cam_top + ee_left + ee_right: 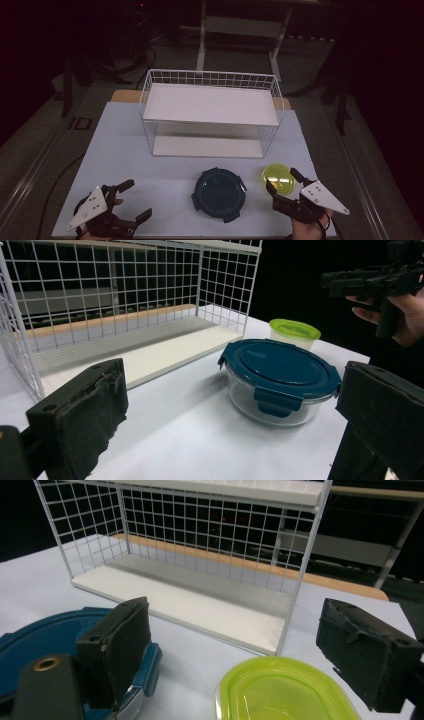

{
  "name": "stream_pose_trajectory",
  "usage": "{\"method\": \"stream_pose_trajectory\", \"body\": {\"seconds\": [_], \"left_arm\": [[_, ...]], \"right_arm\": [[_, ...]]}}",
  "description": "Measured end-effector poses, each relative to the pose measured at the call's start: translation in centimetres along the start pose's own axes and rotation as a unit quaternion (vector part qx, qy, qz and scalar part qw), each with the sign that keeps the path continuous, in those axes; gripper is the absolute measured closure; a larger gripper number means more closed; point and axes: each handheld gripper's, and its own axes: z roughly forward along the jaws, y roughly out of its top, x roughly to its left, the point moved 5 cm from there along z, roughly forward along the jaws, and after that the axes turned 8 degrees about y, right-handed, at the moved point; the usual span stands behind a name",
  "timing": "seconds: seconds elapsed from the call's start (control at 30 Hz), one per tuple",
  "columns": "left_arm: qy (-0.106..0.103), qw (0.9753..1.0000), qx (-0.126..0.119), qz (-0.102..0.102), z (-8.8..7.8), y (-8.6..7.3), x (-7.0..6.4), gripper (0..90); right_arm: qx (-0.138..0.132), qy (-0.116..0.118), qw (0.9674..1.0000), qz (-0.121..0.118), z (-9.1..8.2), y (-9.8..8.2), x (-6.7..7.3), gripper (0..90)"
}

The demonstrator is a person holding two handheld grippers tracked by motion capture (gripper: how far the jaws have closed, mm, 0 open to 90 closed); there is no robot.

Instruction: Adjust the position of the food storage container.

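Observation:
A round glass container with a dark blue clip lid (219,194) (279,379) (55,635) sits near the table's front edge. To its right stands a small tub with a yellow-green lid (278,178) (294,332) (280,692). My left gripper (134,201) (230,425) rests at the front left, jaws open and empty, pointing toward the blue-lidded container. My right gripper (283,182) (240,650) hovers over the near side of the yellow-green tub, jaws open on either side of it, not touching. The right gripper (370,280) also appears far off in the left gripper view.
A white wire rack (210,112) (125,300) (200,555) with an upper and a lower shelf stands behind the containers on the white table (130,155). Dark floor and a frame lie beyond the table.

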Motion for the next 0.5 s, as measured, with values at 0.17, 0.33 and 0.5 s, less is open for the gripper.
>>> {"method": "stream_pose_trajectory", "body": {"seconds": [0.17, 0.33, 0.5], "left_arm": [[0.001, 1.0, -0.001, 0.001, 0.0, 0.0, 0.0, 0.0], [0.001, 1.0, 0.0, 0.004, -0.1, 0.1, -0.1, 0.0], [0.0, 1.0, 0.0, 0.001, -0.1, 0.0, -0.1, 0.0]], "right_arm": [[0.002, 0.003, 1.0, -0.006, 0.0, 0.3, 0.3, 12.7], [-0.012, 0.02, 0.9996, -0.015, -0.3, 1.3, 1.3, 11.8], [0.016, 0.036, 0.9989, -0.024, 0.2, 2.0, 2.2, 10.8]]}}
